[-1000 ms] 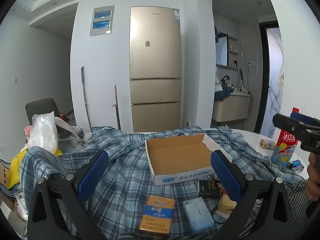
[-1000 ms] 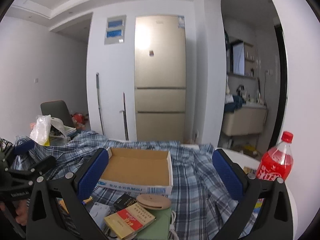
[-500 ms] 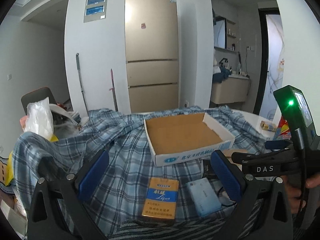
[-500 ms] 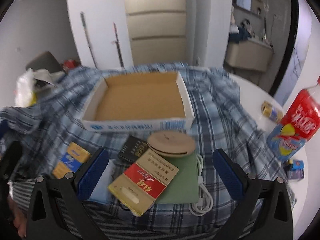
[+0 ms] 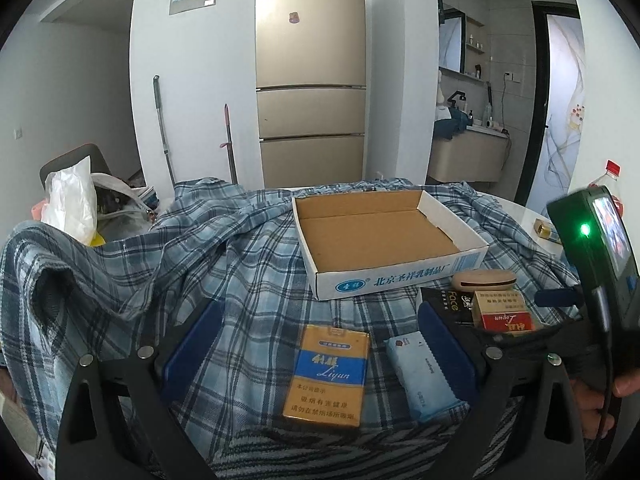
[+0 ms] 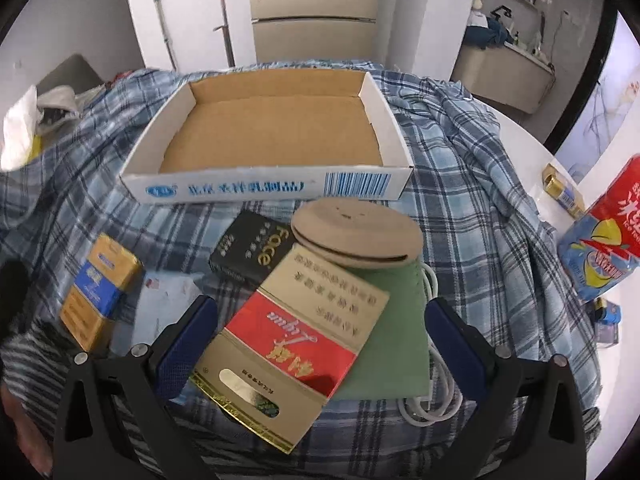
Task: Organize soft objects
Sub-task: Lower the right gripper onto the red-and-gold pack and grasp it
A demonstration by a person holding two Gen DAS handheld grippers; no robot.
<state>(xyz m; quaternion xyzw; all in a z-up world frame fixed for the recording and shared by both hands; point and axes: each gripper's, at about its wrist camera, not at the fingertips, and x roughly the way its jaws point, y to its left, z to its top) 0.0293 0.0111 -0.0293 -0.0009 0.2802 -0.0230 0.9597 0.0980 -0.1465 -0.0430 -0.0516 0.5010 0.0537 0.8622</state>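
Note:
An empty cardboard tray (image 5: 400, 280) (image 6: 272, 190) sits on a blue plaid cloth (image 5: 224, 256) (image 6: 472, 184). In front of it lie an orange-and-blue Liyun pack (image 5: 326, 376) (image 6: 98, 288), a light blue tissue pack (image 5: 420, 372), a black "face" box (image 6: 252, 252) (image 5: 446, 306), a tan round case (image 6: 356, 236) (image 5: 484, 279), a red-and-gold Liyun pack (image 6: 296, 344) (image 5: 504, 314) and a green pouch (image 6: 392, 344). My left gripper (image 5: 320, 354) is open above the orange pack. My right gripper (image 6: 320, 338) is open around the red-and-gold pack, apart from it.
A red soda bottle (image 6: 600, 248) and small boxes (image 6: 562, 190) stand on the white table at right. A white cable (image 6: 432, 404) lies under the pouch. A white plastic bag (image 5: 72, 200) sits at left. The right gripper's body (image 5: 592, 264) shows in the left view.
Both grippers have dropped and tilted down toward the table. The right gripper has come close over the red-and-gold pack; the left has neared the orange pack.

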